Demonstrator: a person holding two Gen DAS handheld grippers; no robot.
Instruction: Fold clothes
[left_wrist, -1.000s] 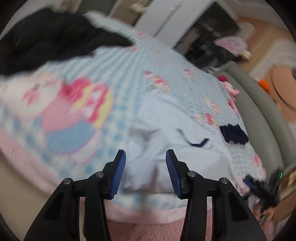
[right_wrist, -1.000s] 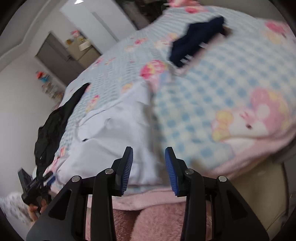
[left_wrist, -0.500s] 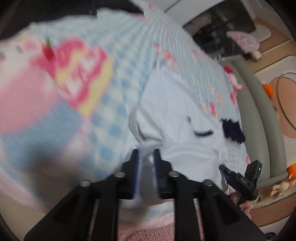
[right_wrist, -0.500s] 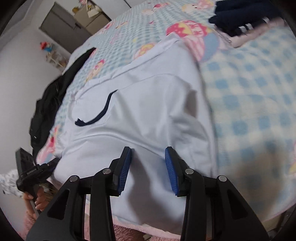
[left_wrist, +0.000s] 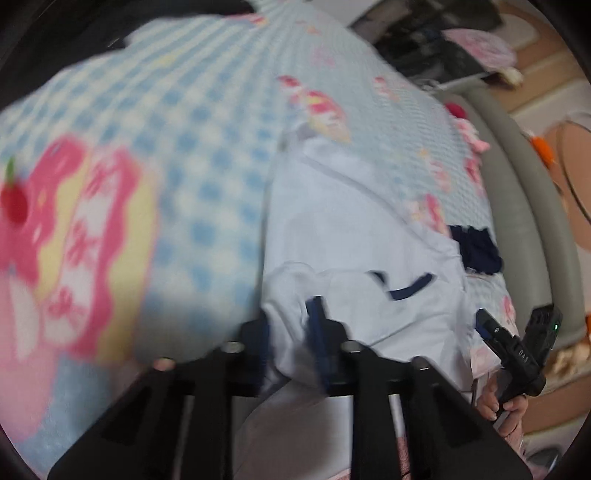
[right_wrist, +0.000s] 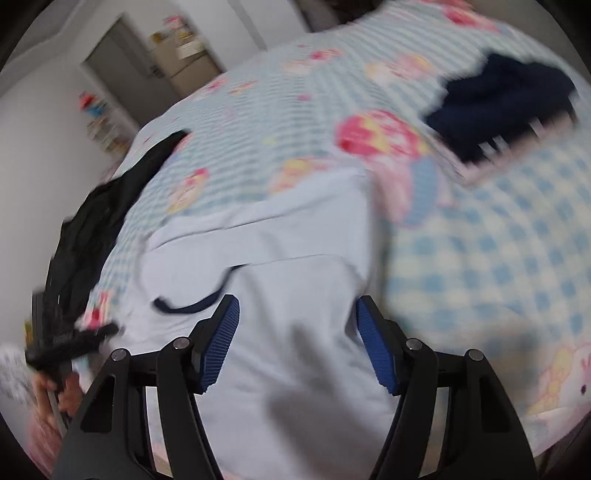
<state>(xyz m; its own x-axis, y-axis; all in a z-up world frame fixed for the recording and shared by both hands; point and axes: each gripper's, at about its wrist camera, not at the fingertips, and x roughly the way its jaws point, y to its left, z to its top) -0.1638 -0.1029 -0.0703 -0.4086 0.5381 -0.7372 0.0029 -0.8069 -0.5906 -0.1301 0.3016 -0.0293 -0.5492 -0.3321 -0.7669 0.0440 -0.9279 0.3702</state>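
Right fingers spread wider over shirt | left fingers clamp its edge

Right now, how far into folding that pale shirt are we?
Early. The white shirt lies mostly flat on the checked blanket, no fold visible. In hand: the left gripper has pinched its near edge; the right gripper hovers open above it. All folds remain. A navy garment looks already folded.

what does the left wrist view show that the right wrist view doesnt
Only the left wrist view: the left tongs shut on a bunched edge of the light blue garment, and the grey padded bed edge.
Only the right wrist view: the right tongs open over the garment, a doorway, and black clothing.
Both: the garment, its navy trim, the checked blanket, a folded navy item.
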